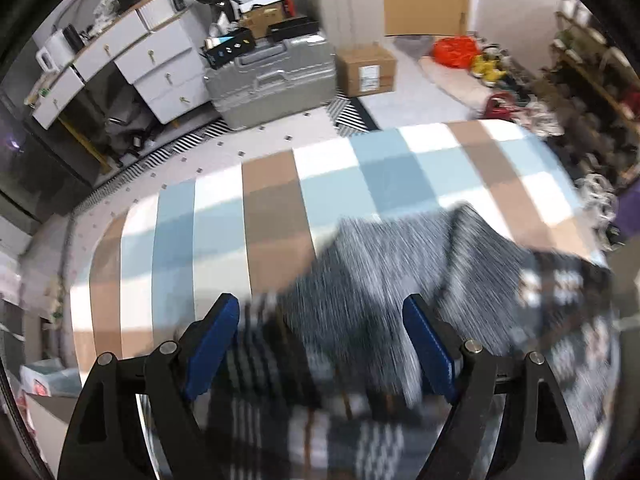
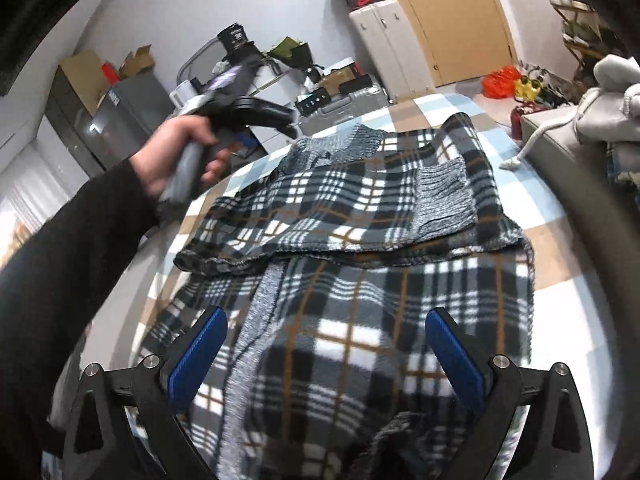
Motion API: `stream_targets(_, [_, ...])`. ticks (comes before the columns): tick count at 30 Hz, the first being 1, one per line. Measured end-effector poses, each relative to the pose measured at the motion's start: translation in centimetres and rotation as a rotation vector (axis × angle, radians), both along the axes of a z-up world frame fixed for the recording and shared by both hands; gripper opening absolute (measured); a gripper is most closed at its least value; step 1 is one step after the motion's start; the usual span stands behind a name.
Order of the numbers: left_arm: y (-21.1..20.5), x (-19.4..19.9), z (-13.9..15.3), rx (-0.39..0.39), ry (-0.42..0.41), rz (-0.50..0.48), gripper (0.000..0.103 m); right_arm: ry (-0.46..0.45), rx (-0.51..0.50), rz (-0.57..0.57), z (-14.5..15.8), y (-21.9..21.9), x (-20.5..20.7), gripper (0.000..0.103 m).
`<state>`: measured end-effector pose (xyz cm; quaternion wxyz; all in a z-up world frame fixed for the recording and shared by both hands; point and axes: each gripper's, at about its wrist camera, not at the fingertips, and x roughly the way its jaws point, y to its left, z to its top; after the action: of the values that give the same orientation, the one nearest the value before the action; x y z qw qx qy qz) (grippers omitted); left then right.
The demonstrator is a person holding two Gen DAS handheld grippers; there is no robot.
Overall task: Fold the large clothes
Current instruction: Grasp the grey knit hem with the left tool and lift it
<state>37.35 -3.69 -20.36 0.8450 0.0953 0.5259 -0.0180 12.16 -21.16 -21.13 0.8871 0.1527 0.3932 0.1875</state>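
Gaping wide, the right gripper [image 2: 326, 354] has its jaws spread over the plaid garment [image 2: 360, 240], blue pads clear of the cloth and gripping nothing. The left gripper [image 1: 320, 344] shows its jaws apart too, blurred fabric below them, nothing pinched. That garment lies partly folded on the checked bed [image 1: 224, 216], reaching toward its far edge. Beyond the bed's far edge stand a silver suitcase [image 1: 272, 80] and a cardboard box [image 1: 366, 70].
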Motion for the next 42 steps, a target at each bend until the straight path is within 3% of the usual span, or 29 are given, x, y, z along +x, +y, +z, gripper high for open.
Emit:
stream_targets(7, [-0.6, 4.1, -3.8, -0.031, 0.051, 0.046, 0.077, 0.050, 0.082, 0.006, -1.1, -1.9, 0.8, 0.101])
stream_targets(8, [-0.2, 4.0, -4.1, -0.060, 0.067, 0.053, 0.071, 0.051, 0.078, 0.011, -1.2, -1.8, 0.9, 0.101])
stream_targets(10, [0.3, 3.6, -4.2, -0.130, 0.118, 0.060, 0.021, 0.050, 0.052, 0.022, -1.3, -1.6, 0.9, 0.101])
stream_targets(11, [0.6, 3.2, -4.2, -0.161, 0.143, 0.057, 0.018, 0.047, 0.041, 0.024, -1.3, -1.5, 0.9, 0.101])
stream_targets(13, [0.6, 1.7, -2.8, -0.163, 0.110, 0.029, 0.008, 0.037, 0.036, 0.033, -1.1, -1.2, 0.6, 0.101])
stream_targets(22, [1.6, -7.5, 3.6, -0.202, -0.028, -0.154, 0.006, -0.064, -0.051, 0.030, 0.4, 0.1, -0.5, 0.101])
stream_targets(25, [2.2, -10.6, 3.8, -0.212, -0.031, -0.199, 0.006, -0.064, -0.059, 0.009, 1.0, 0.1, -0.5, 0.101])
stream_targets(30, [2.8, -10.6, 2.8, -0.201, -0.034, -0.222, 0.006, -0.132, -0.074, -0.021, 5.1, -0.4, 1.7, 0.101])
stream_targets(35, [2.7, -9.7, 2.4, -0.190, -0.049, -0.207, 0.006, -0.132, -0.290, 0.058, 7.8, 2.8, 10.9, 0.103])
stream_targets(42, [2.5, -9.1, 1.5, -0.209, -0.036, -0.233, 0.006, 0.036, -0.519, 0.123, 3.3, 8.4, 25.7, 0.101])
